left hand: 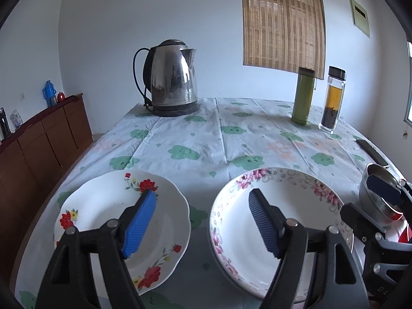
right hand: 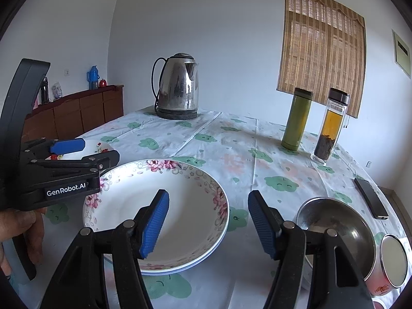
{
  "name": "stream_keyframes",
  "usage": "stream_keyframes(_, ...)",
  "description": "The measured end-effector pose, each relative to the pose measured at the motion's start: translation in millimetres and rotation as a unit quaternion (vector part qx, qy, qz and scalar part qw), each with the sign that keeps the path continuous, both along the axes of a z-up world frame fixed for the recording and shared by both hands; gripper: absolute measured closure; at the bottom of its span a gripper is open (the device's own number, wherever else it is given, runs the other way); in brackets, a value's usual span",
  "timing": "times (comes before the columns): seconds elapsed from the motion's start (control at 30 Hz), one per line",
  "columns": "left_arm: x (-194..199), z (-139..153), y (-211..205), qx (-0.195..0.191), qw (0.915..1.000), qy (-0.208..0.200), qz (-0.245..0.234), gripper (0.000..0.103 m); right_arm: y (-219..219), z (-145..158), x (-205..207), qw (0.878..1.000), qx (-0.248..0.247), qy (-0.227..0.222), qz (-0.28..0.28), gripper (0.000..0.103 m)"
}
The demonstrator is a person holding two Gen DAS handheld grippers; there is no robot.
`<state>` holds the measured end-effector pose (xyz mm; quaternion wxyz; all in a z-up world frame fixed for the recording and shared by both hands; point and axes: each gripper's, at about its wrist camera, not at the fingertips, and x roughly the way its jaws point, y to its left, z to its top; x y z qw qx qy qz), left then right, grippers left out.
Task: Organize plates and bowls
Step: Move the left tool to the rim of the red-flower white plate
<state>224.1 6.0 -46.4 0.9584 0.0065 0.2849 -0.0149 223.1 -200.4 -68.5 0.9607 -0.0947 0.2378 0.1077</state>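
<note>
A white plate with red flowers [left hand: 103, 213] lies at the near left of the table. To its right, a pink-flowered plate [left hand: 285, 206] [right hand: 185, 206] rests on another plate. A steel bowl [right hand: 337, 221] [left hand: 370, 198] stands further right, and beside it a small red-and-white bowl [right hand: 394, 260]. My left gripper [left hand: 203, 195] [right hand: 97, 150] is open above the gap between the two plates, with nothing between its fingers. My right gripper [right hand: 208, 195] is open too, hovering over the right rim of the pink plate, empty.
A steel kettle [left hand: 172, 79] stands at the table's far side. A green flask [right hand: 296, 118] and a glass tea bottle [right hand: 329, 126] stand far right, and a dark phone [right hand: 370, 198] lies near the right edge. A wooden cabinet [left hand: 38, 141] runs along the left. A hand [right hand: 23, 229] holds the left gripper.
</note>
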Motion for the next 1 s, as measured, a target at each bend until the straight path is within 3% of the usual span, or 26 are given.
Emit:
stream_keyframes(0.1,-0.3,1.7,0.0,-0.002,1.0000,0.000,0.001,0.027,1.3,0.2,-1.3,1.000,-0.003,-0.003,0.002,0.037)
stream_keyframes(0.2,0.2,3.6,0.2,-0.006,1.0000,0.006,0.001,0.018,2.5,0.3,-1.8,1.000,-0.005,-0.005,0.006,0.037)
stream_keyframes(0.3,-3.1,8.1,-0.6,-0.009,1.0000,0.003,-0.001,0.014,4.3,0.3,-3.7,1.000,-0.010,-0.009,0.008,0.025)
stream_keyframes(0.47,-8.9,16.3,-1.5,-0.006,0.9999,0.005,-0.009,0.014,6.9,0.9,-6.4,1.000,-0.014,-0.015,0.015,0.025)
stream_keyframes(0.67,-14.9,26.3,6.7,0.038,0.9992,-0.001,-0.011,0.012,6.5,1.1,-6.4,1.000,-0.013,-0.016,0.017,0.025)
stream_keyframes(1.0,-18.1,27.1,62.6,0.061,0.9970,-0.020,0.043,0.007,8.5,4.1,-12.5,0.999,-0.008,-0.034,0.025,0.025)
